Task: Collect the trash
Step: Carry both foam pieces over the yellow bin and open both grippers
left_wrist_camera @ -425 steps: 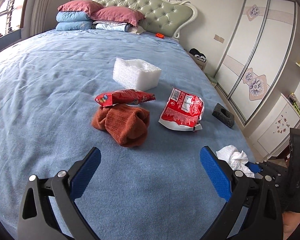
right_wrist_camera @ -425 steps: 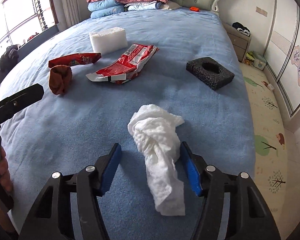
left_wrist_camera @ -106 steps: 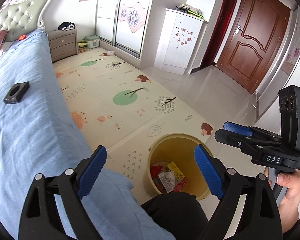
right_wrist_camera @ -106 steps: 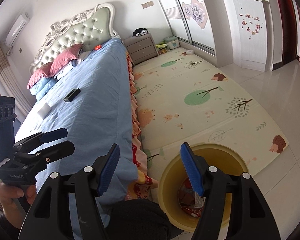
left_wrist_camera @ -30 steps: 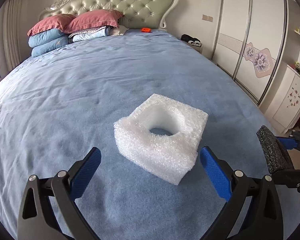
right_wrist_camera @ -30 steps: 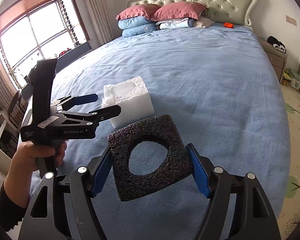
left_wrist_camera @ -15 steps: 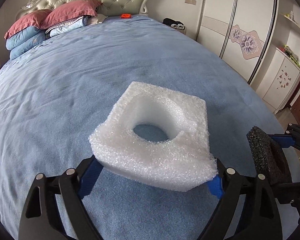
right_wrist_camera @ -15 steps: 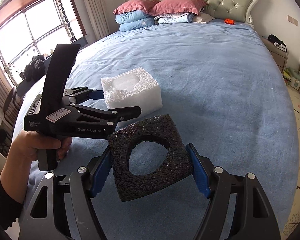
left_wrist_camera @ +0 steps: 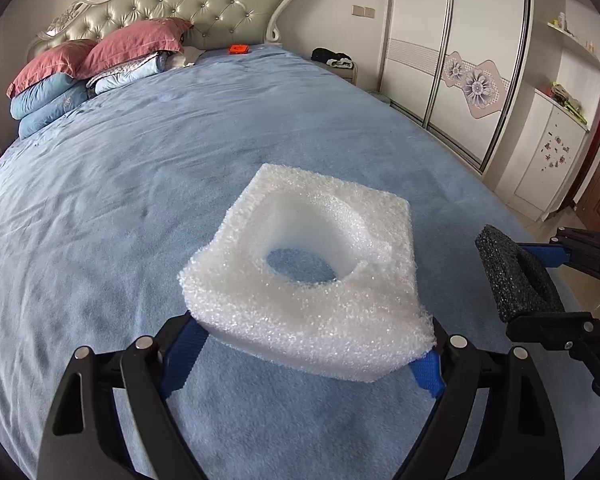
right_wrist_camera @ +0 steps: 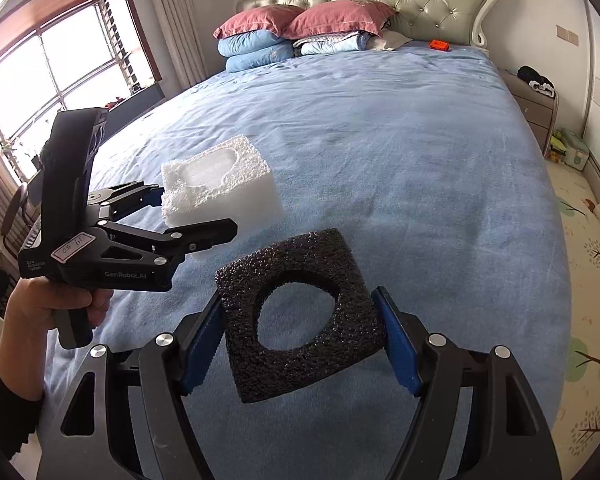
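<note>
While lifted off the bed (left_wrist_camera: pixel 139 184), white foam (left_wrist_camera: pixel 312 280) now sits clamped in left gripper (left_wrist_camera: pixel 306 354) | right gripper (right_wrist_camera: pixel 300 334), at 3 o'clock, grips black foam (right_wrist_camera: pixel 300 320) | both ready for binning.

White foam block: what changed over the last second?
The left tool closed on the white foam block and lifted it off the blue bedspread; a second ago it lay there between open fingers. The right tool stays clamped on the black foam ring, held above the bed. The pillows have not moved.
</note>
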Demonstrator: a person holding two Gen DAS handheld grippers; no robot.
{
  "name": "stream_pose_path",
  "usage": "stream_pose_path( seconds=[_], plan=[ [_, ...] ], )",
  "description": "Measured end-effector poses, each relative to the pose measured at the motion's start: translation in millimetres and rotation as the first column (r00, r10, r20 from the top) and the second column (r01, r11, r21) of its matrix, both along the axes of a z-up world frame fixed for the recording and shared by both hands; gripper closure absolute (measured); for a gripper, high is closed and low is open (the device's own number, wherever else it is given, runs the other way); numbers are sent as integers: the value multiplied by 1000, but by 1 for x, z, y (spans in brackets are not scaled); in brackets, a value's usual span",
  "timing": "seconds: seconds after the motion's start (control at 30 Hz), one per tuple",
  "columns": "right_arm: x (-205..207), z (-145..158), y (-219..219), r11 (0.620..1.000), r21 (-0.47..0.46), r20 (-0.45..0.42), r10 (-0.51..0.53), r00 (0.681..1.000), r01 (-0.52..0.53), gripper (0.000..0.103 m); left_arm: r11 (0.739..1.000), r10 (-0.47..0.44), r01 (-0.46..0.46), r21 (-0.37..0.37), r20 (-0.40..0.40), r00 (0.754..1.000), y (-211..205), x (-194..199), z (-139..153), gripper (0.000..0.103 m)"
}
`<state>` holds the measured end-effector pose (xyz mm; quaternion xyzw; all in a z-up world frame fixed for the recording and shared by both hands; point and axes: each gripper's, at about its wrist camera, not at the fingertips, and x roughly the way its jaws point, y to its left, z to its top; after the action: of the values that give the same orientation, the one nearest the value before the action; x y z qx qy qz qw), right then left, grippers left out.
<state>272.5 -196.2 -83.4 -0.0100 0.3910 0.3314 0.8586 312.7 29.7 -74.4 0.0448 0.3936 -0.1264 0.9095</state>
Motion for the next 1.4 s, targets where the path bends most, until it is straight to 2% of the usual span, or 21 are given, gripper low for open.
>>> stream_pose_path(
  seconds=[0.33, 0.57, 0.8, 1.0, 1.17, 1.4],
  plan=[
    [-77, 23, -66, 998, 12, -3, -56, 998, 56, 33, 983, -158, 155, 99, 15, 987, -63, -103, 29, 17],
    [-150, 32, -127, 994, 6, 24, -111, 994, 111, 33, 961, -258, 255, 107, 20, 966, -125, -176, 42, 17],
    [-225, 24, -196, 981, -39, 33, -187, 982, 188, 33, 922, -384, 383, 48, 10, 923, -206, -226, 39, 17],
    [-278, 9, -257, 955, -109, 29, -273, 962, 274, 33, 853, -520, 521, 29, -32, 854, -289, -250, 21, 17],
    [-310, -12, -308, 923, -165, 4, -352, 936, 348, 33, 783, -618, 622, 26, -87, 781, -361, -270, -4, 17],
    [-344, -51, -382, 863, -208, -55, -480, 876, 460, 33, 681, -714, 731, 35, -190, 674, -453, -290, -48, 17]
  ],
)
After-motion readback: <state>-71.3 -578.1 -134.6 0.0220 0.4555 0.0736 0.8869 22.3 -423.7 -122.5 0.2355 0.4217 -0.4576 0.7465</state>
